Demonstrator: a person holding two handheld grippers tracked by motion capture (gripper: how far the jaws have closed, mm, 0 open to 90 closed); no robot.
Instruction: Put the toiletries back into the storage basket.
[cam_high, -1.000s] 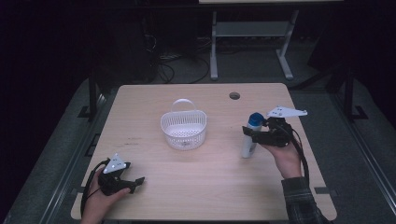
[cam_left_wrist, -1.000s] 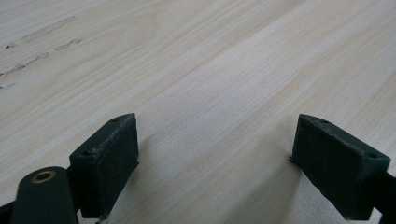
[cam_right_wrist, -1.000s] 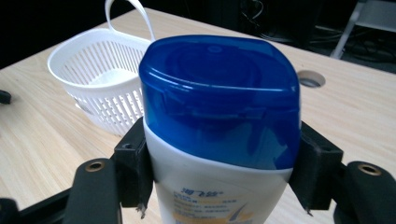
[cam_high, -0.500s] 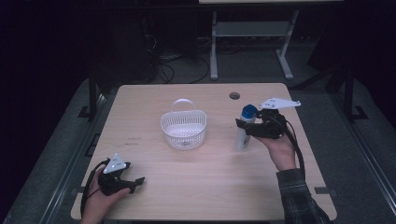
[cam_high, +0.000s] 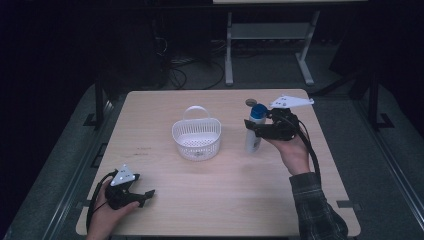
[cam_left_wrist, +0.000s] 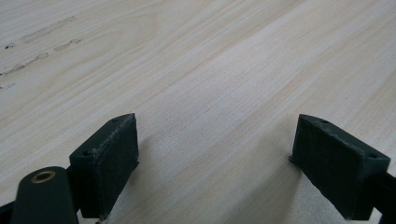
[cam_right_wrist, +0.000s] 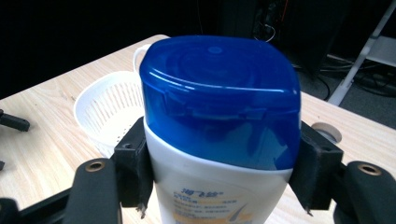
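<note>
Two tongs are working: your right tongs (cam_high: 252, 128) are clamping the upright bottle (cam_high: 254, 141) beside the basket (cam_high: 197, 138); keep it vertical while carrying it over the rim. Left tongs (cam_high: 148, 194) are resting apart on the bench (cam_high: 225, 190).

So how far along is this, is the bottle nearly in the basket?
Done: the right gripper has its jaws clamped on the white bottle just under its blue cap. In hand: the bottle is held upright, right of the white basket. Left: getting it into the basket, which looks empty. The left gripper rests open on the table.
</note>
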